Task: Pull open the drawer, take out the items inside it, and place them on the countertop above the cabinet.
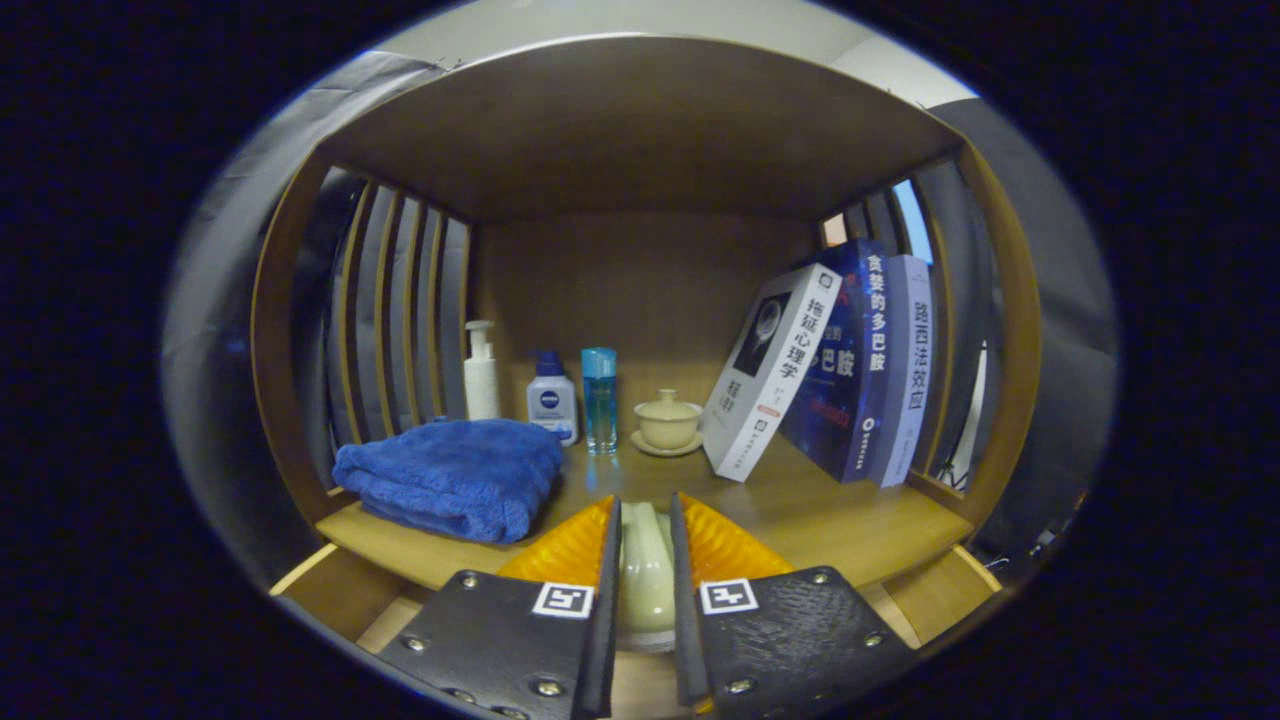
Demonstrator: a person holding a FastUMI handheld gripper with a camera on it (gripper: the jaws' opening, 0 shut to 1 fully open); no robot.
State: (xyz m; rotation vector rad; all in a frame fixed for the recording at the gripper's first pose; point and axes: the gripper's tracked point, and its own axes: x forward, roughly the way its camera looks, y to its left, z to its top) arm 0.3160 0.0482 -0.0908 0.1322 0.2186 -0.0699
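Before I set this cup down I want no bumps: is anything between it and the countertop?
Nothing visible blocks it. The gripper is shut on the pale cup; bare countertop lies just ahead, the blue towel to one side.

A pale glazed ceramic piece (646,570), smooth and rounded, stands upright between the jaws, pressed on both sides, at the front edge of the wooden bench (830,530); its lower part is hidden.

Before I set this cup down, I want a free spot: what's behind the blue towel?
Behind the folded blue towel stand a white pump bottle and a blue-capped lotion bottle. Their bases are covered. The gripper is shut on a pale cup.
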